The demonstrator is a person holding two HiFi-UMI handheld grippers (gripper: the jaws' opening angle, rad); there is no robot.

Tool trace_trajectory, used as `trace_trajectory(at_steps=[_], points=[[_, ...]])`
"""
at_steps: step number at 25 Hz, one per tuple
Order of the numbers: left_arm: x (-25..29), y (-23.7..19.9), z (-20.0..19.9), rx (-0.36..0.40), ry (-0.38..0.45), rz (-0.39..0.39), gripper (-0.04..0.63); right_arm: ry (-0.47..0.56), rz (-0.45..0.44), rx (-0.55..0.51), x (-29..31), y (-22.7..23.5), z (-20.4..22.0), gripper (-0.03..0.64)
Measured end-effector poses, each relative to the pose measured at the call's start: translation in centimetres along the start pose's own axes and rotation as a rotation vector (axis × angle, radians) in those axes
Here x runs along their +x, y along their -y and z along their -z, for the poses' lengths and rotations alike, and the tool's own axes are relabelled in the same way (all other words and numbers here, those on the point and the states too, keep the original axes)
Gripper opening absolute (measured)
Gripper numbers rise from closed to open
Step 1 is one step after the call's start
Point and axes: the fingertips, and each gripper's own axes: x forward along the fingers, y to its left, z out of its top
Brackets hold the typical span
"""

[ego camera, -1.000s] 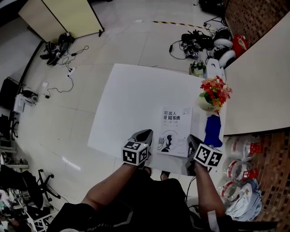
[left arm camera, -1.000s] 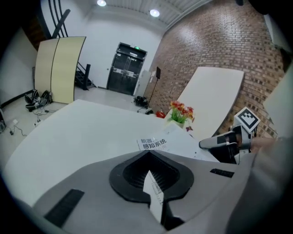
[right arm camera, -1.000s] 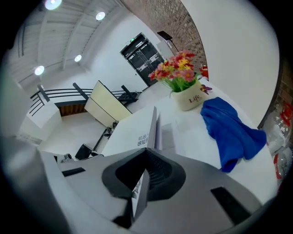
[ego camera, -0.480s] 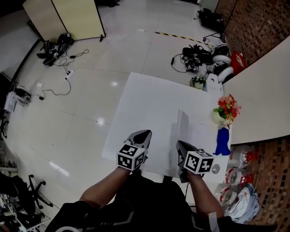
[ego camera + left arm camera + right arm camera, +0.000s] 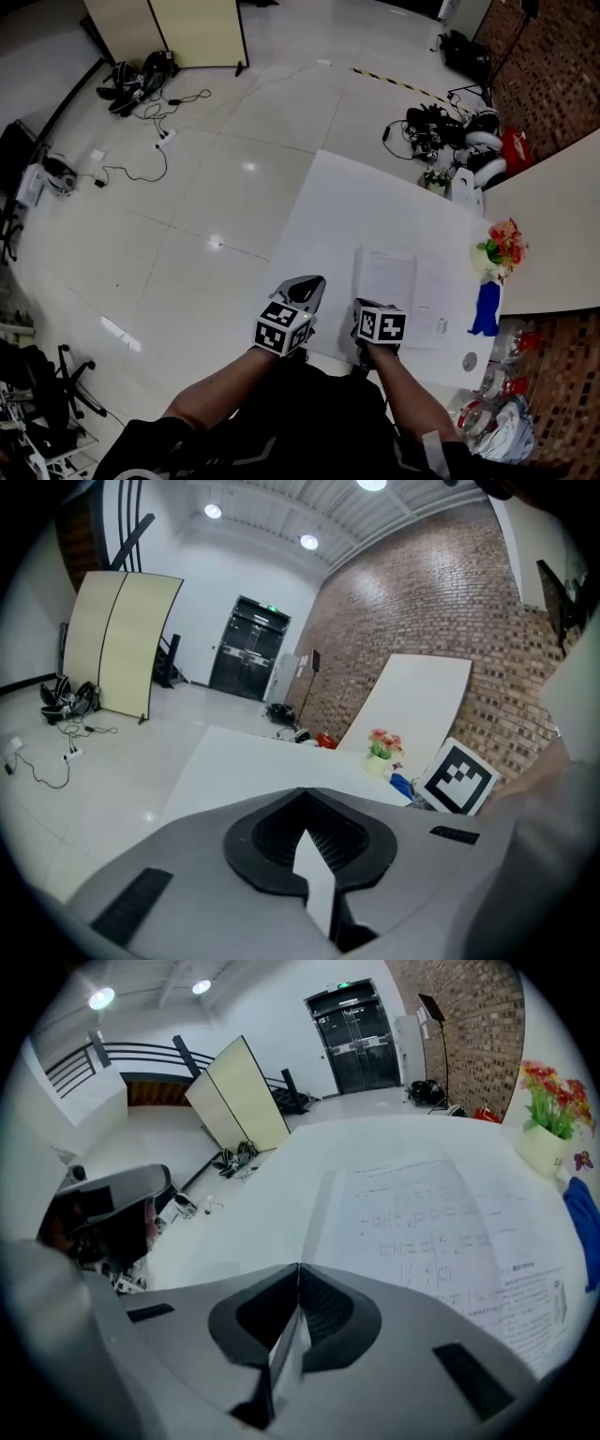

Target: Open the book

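The book (image 5: 412, 298) lay open and flat on the white bench (image 5: 375, 206), near its front edge, printed pages facing up. The right gripper (image 5: 298, 1266) stood at the book's near left corner, its fingers closed tip to tip; nothing could be seen caught between them. The left gripper (image 5: 302, 791), just left of the book and apart from it, likewise had its fingers closed with nothing in their grasp. Potted flowers (image 5: 504, 246) and a blue object (image 5: 485, 311) stood beyond the book's right edge.
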Motion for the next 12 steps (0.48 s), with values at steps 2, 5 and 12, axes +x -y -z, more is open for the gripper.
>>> trace_trajectory(at_steps=[2,5,12], points=[[-0.2,-0.2,0.4,-0.002,-0.011,0.006,-0.005,-0.029,0.011,-0.010,1.2,-0.3,0.8,0.002],[-0.3,-0.2,0.5,-0.001,-0.014,0.013,-0.006,-0.045,0.015,-0.031,2.3,-0.8,1.6,0.003],[0.0,0.5,0.0,0.002,-0.008,0.020,-0.005,0.003,-0.037,-0.027,1.5,-1.2,1.2,0.003]])
